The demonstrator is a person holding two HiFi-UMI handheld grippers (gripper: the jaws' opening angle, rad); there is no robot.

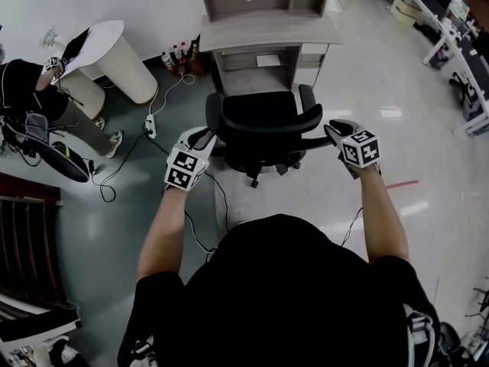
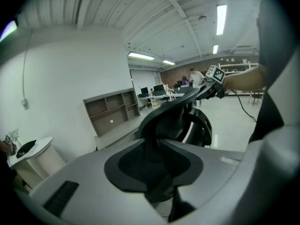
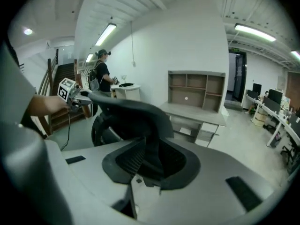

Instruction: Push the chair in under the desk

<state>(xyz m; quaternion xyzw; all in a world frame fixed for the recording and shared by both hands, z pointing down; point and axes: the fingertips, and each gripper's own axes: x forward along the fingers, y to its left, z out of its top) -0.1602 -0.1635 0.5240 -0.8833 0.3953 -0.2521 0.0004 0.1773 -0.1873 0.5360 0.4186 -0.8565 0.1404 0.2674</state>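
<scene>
The back of the chair [image 1: 263, 121] is set loosely between the slightly open jaws of the left gripper [image 1: 202, 138] and right gripper [image 1: 336, 128], so it can be pushed under the desk [image 1: 267, 33].

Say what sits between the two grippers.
The black chair's backrest spans the gap between the left gripper and the right gripper, seen best in the head view.

round white table [image 1: 111, 37], bottles [image 1: 177, 56], power strip [image 1: 150, 126]
</scene>
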